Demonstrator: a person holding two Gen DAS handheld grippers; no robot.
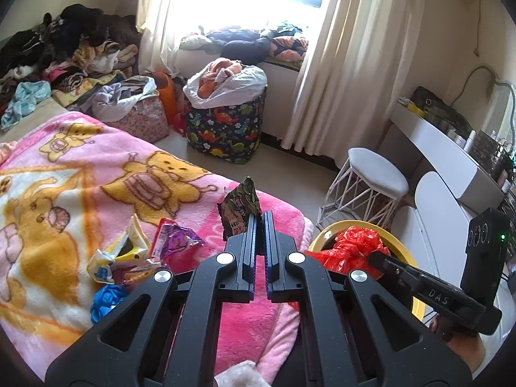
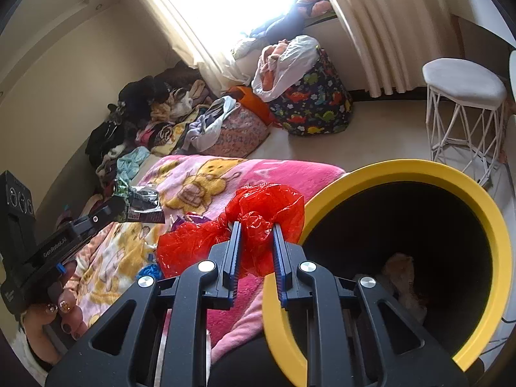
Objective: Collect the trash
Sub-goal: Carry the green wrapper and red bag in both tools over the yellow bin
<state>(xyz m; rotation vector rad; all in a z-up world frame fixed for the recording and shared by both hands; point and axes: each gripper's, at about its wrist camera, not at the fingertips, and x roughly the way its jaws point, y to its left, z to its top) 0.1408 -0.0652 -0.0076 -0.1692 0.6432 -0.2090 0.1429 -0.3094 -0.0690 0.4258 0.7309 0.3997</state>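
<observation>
1. Left side of the pink blanket (image 1: 96, 167): loose trash not yet collected, namely a yellow-white wrapper (image 1: 127, 248), a purple wrapper (image 1: 175, 240) and a blue crumpled piece (image 1: 108, 300).
2. Left gripper (image 1: 259, 222): jaws nearly together, clamped on a dark printed snack packet (image 1: 240, 206), held upright above the blanket.
3. Right gripper (image 2: 256, 229): fingers part-way apart, pinching a crumpled red plastic bag (image 2: 258, 213) just beside the rim of the yellow-rimmed bin (image 2: 483, 213). The bin already holds some pale scrap at the bottom.
4. Step in hand, my reading: carry-to-bin, both grippers loaded.
5. Next move calls for shifting the red bag over the bin's mouth before release; the packet follows, then back for the item 1 pieces.
</observation>
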